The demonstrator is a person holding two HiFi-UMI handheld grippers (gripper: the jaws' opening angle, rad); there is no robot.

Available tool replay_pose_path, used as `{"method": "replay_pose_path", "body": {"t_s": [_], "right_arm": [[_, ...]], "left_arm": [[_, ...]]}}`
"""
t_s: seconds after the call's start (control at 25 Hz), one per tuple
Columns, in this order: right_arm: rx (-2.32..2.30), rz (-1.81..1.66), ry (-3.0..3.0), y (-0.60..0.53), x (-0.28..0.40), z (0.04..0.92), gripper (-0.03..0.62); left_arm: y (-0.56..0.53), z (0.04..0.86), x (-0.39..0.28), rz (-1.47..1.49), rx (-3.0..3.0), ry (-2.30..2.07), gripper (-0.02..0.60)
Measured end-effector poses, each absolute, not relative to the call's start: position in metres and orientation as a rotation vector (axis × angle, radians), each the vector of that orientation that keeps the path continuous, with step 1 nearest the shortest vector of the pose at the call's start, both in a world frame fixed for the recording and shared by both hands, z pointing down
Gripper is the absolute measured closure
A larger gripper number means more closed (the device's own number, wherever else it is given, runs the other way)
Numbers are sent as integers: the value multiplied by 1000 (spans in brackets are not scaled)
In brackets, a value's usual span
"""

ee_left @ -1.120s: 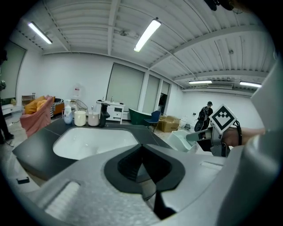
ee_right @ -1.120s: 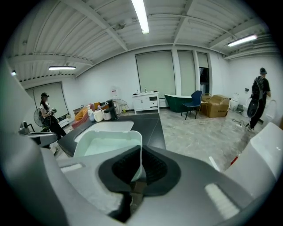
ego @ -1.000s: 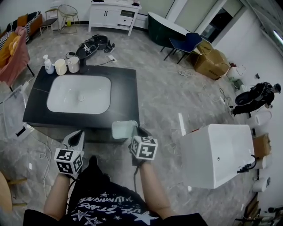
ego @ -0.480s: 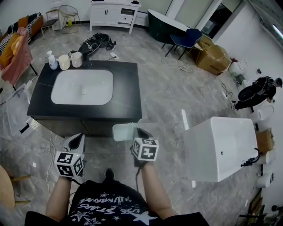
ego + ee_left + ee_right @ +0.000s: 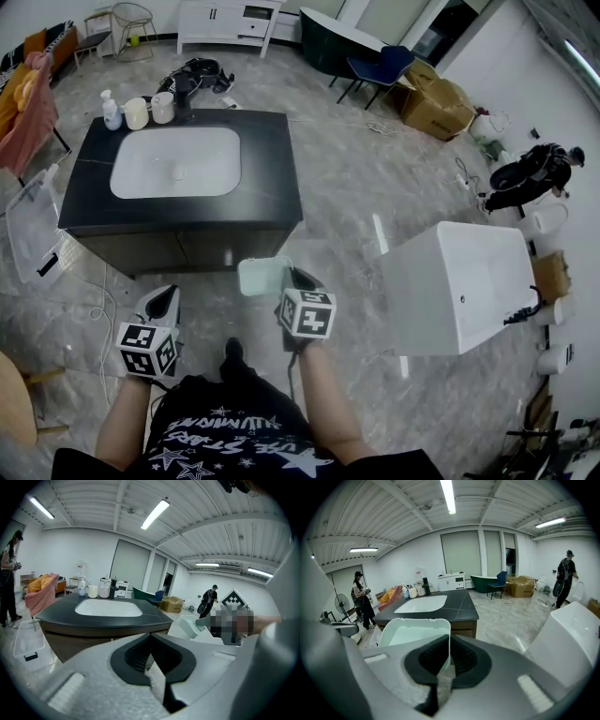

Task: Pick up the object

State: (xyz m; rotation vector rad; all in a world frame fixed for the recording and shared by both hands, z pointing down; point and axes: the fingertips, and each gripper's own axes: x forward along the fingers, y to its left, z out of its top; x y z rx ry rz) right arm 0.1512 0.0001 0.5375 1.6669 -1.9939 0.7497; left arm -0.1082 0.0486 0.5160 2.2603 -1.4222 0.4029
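The right tongs [image 5: 446, 657] pinch the right wall of the pale green tub [image 5: 412, 633], which juts forward-left. The left tongs [image 5: 151, 641] are closed, empty.

pale green container [image 5: 263, 276], black counter [image 5: 272, 159] with white basin [image 5: 175, 161], grey marbled floor [image 5: 356, 187], white bathtub [image 5: 469, 281], black shirt [image 5: 225, 442] with white stars

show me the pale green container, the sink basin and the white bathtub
pale green container [image 5: 258, 276], head view, its open inside
sink basin [image 5: 202, 155], head view, bare bottom
white bathtub [image 5: 459, 281], head view, its outer shell
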Motion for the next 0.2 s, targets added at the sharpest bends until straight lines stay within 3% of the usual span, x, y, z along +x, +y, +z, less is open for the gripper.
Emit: {"method": "replay_pose_path", "body": {"t_s": [0.2], "right_arm": [[1698, 756, -1966, 36, 143, 535, 583]], "left_arm": [[76, 512, -117, 399, 2288, -1391, 572]]}}
